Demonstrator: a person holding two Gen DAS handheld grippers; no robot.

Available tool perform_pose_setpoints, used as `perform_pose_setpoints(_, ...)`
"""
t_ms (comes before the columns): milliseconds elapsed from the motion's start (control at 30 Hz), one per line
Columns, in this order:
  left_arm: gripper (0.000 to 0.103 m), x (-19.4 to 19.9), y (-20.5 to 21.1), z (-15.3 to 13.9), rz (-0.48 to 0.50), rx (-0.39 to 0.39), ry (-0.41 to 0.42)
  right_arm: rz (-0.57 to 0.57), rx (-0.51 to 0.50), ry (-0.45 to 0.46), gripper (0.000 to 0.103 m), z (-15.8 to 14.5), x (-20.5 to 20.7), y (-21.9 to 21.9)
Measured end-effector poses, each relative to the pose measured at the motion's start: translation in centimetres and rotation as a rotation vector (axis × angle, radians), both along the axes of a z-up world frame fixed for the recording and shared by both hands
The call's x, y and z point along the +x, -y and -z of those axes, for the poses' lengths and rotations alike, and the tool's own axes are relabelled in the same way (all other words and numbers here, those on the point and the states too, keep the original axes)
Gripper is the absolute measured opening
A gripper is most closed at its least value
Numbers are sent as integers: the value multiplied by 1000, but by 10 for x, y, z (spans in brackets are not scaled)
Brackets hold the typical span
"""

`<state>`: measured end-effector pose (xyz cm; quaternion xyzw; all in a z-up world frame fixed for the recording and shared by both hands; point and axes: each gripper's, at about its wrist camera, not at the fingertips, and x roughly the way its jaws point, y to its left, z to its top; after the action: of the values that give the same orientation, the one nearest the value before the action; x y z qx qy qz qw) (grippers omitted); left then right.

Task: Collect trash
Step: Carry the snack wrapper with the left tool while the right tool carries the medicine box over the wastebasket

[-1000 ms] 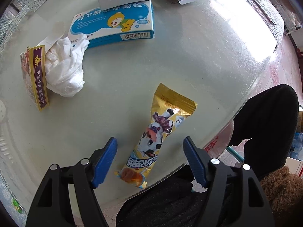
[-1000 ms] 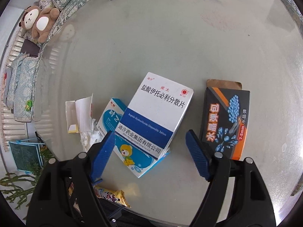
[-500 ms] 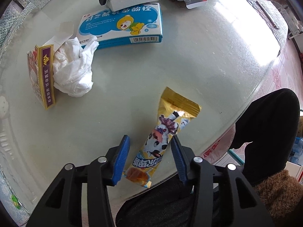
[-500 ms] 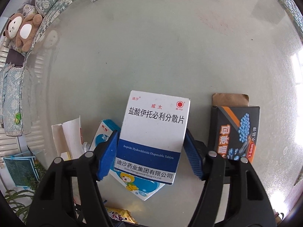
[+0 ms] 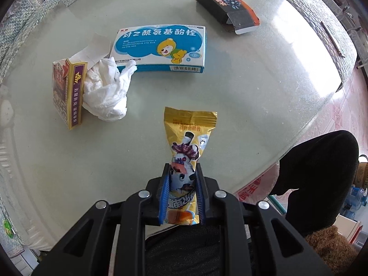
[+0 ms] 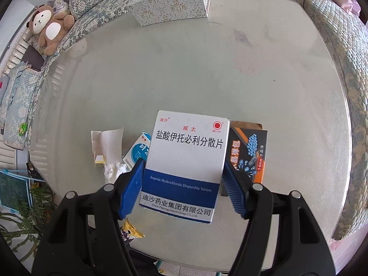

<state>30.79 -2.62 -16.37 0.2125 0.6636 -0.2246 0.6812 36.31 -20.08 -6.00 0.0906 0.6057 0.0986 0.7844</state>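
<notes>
Pinching a gold snack wrapper, the left gripper points toward 12 o'clock; the right gripper clamps a white medicine box, hiding most of the blue box.

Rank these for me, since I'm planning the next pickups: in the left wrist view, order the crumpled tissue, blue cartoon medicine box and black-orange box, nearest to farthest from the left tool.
1. Crumpled tissue, left of centre.
2. Blue cartoon medicine box, behind the tissue, mid-table.
3. Black-orange box, far right.

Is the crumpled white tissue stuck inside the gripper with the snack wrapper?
No, the crumpled white tissue lies on the glass table, while the left hand-held gripper is shut only on the yellow snack wrapper.
</notes>
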Motion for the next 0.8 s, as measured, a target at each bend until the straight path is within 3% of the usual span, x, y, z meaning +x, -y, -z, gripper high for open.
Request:
perform_pose_setpoints(233,21,-5,-16,-45,-72,-41,38,-94,-78,83,66,-29,-45,-14)
perform_pose_setpoints(467,21,-29,-19,-78,-90,-48,97,-144,-119,107,66,-37,-92,-15)
perform_pose_setpoints(800,21,-87,2,-88,-63,-59,146,-168,-156,140,66,-33,-163,-11)
